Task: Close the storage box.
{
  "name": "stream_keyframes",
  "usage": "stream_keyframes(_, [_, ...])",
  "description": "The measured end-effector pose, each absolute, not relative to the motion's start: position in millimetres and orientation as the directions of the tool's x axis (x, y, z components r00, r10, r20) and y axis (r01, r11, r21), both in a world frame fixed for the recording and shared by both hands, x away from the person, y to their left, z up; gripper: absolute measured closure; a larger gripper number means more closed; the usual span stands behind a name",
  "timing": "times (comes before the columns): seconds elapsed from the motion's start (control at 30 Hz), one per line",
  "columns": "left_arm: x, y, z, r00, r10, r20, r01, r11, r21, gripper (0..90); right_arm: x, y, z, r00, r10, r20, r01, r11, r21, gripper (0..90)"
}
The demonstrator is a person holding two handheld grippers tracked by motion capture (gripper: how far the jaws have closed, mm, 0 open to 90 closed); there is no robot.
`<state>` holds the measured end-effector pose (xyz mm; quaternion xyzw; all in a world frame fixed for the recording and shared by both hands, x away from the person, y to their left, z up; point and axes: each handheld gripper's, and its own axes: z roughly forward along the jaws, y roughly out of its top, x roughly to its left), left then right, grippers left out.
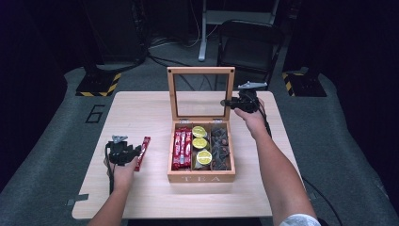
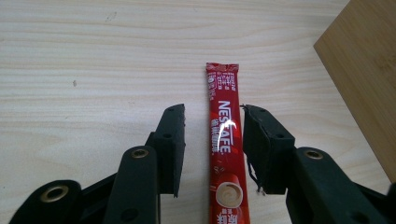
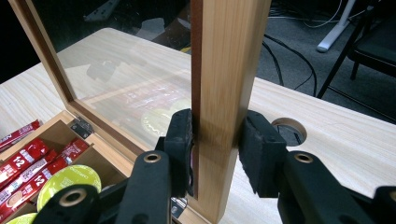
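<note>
Sachet lies flat on the table, left of the tea box, between your left gripper jaws; they're apart, straddling it, not touching. Your right gripper is clamped on the right side of the lid, which stands upright and open. Box holds more red sachets in the left compartment, green-lidded pods in the middle, dark packets on the right.

A pale wooden desk carries a wooden tea box, lid upright, near its middle, and a red coffee stick lying flat to its left.
</note>
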<state>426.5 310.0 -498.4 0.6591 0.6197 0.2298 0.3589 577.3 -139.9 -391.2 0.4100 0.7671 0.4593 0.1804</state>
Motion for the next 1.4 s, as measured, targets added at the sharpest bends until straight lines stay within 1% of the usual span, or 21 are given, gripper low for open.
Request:
stream_keyframes(0.47, [427, 306, -479, 0.185, 0.974, -0.128, 0.634, -0.019, 0.773, 58.9, 574, -140, -390, -0.599, 0.794, 0.106, 0.469, 0.240, 0.850, 65.1])
stream_keyframes(0.63, [430, 299, -462, 0.221, 0.967, -0.123, 0.613, -0.039, 0.789, 59.0, 572, -141, -389, -0.605, 0.790, 0.098, 0.462, 0.248, 0.852, 65.2])
stream_keyframes(0.7, [431, 295, -454, 0.240, 0.961, -0.136, 0.613, -0.042, 0.789, 59.8, 571, -140, -388, -0.605, 0.790, 0.096, 0.461, 0.250, 0.852, 65.2])
stream_keyframes(0.87, [434, 285, -433, 0.294, 0.949, -0.114, 0.593, -0.088, 0.801, 61.0, 568, -140, -388, -0.606, 0.791, 0.087, 0.456, 0.255, 0.853, 65.3])
stream_keyframes(0.97, [437, 279, -422, 0.305, 0.944, -0.123, 0.574, -0.080, 0.815, 60.9, 566, -138, -388, -0.602, 0.796, 0.067, 0.449, 0.268, 0.853, 65.2])
stream_keyframes(1.1, [439, 274, -410, 0.314, 0.941, -0.125, 0.552, -0.074, 0.830, 60.7, 563, -138, -387, -0.606, 0.793, 0.065, 0.447, 0.271, 0.853, 65.0])
stream_keyframes(1.17, [440, 273, -405, 0.326, 0.938, -0.121, 0.551, -0.084, 0.831, 60.7, 562, -138, -387, -0.606, 0.792, 0.071, 0.448, 0.266, 0.853, 64.9])
stream_keyframes(1.4, [441, 262, -391, 0.368, 0.924, -0.107, 0.536, -0.117, 0.836, 60.6, 557, -138, -386, -0.617, 0.786, 0.042, 0.433, 0.294, 0.852, 64.3])
